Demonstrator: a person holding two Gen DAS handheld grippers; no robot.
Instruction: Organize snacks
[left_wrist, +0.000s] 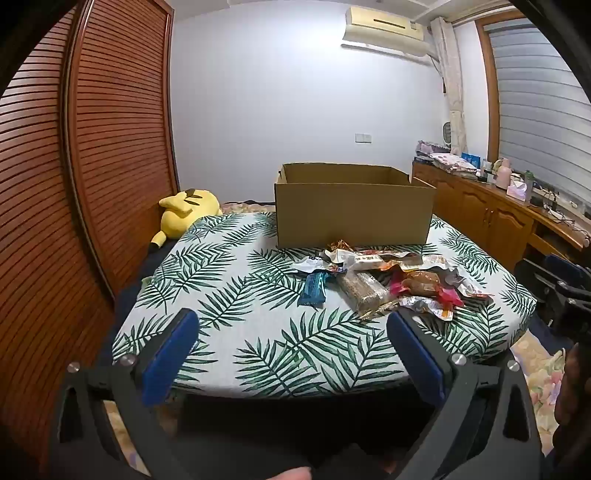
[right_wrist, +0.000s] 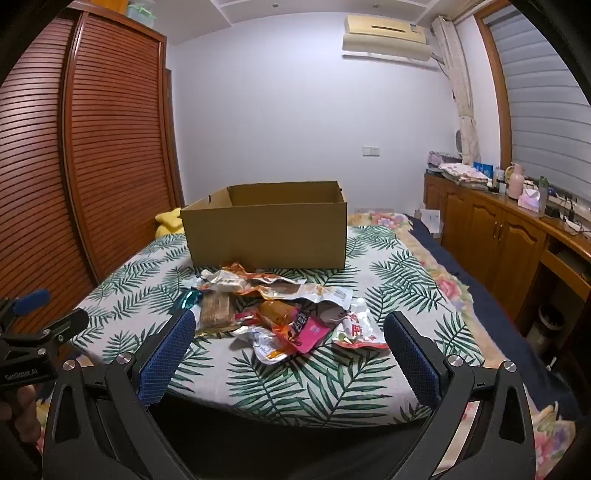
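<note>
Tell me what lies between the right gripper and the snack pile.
Only bare leaf-print cover, as the right wrist view shows. The right gripper is open with nothing in it, short of the snack pile, which lies before the cardboard box.

Open tabletop (left_wrist: 236, 332) before snack pile (left_wrist: 384, 280)

A brown cardboard box (left_wrist: 352, 216) is set upright with its top open. Just in front of the box, a loose heap of snack packets (right_wrist: 291, 317) is spread flat, some overlapping. A blue wrapped bar (left_wrist: 313, 288) is seen at the heap's left edge, a clear-wrapped brown block (left_wrist: 364, 290) beside it, and pink and orange packets (right_wrist: 306, 328) at the side farthest from the box.
</note>
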